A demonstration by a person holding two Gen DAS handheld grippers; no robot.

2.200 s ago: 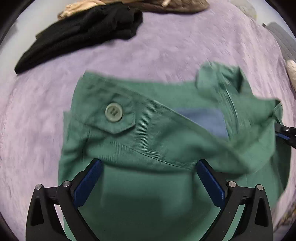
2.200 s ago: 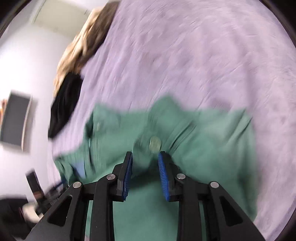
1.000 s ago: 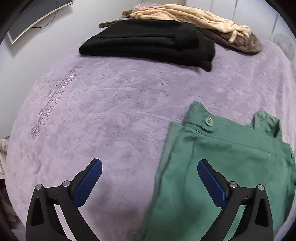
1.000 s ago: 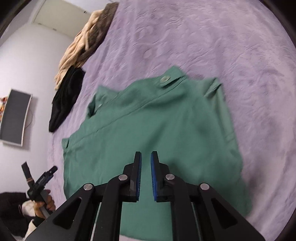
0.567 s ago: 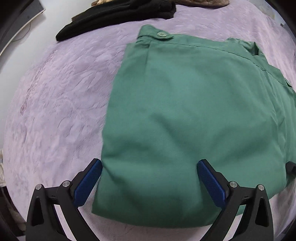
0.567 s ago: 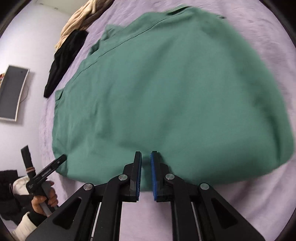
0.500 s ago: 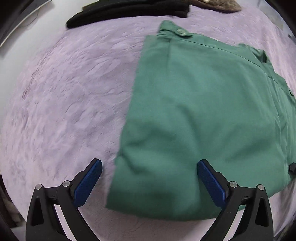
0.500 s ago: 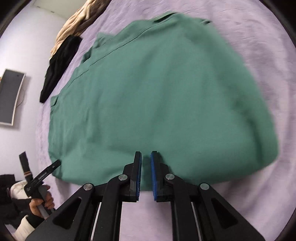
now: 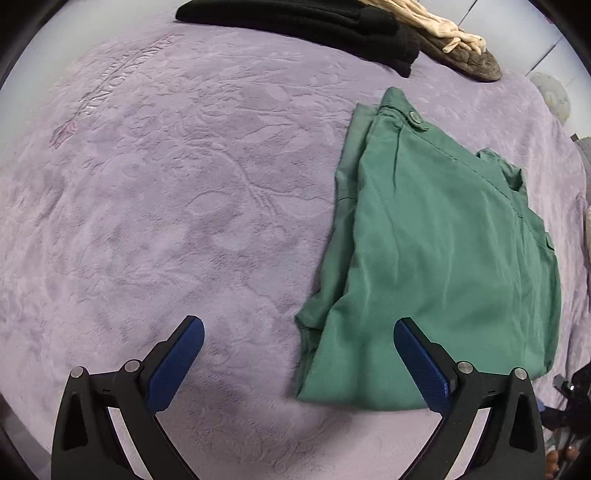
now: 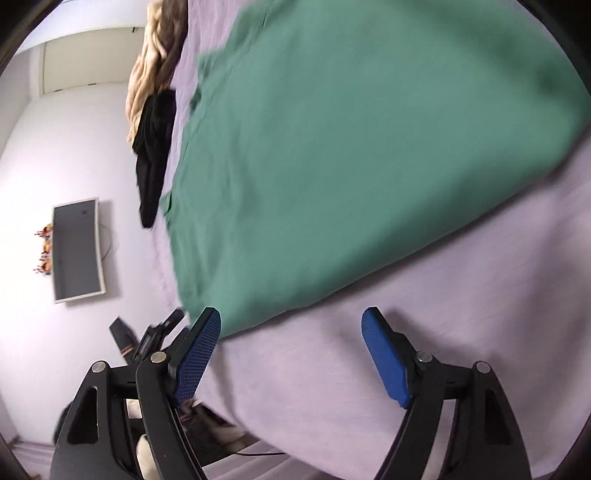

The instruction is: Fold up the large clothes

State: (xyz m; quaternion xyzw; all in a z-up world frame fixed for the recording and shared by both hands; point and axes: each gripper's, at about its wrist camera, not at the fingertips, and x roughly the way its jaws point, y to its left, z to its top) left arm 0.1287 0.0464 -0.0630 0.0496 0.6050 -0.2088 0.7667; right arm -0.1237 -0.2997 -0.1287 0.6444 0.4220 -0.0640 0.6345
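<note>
Bedspread (image 9: pixel 166 206), lilac, wide bare room left of folded green garment (image 9: pixel 443 240) lying right of centre, near edge loose and layered so a snagging pad could, I judge, undo it; left gripper (image 9: pixel 299 354) closing slightly, right gripper (image 10: pixel 291 350) opening, both empty.

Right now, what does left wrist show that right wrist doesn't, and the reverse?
Left wrist only: the button on the green garment's waistband, embossed lettering on the purple blanket, and the open left gripper.

Right wrist only: a wall-mounted screen and the right gripper, its fingers opening with nothing between them.

Both: the folded green garment, the black clothing and the beige clothing beyond it.
</note>
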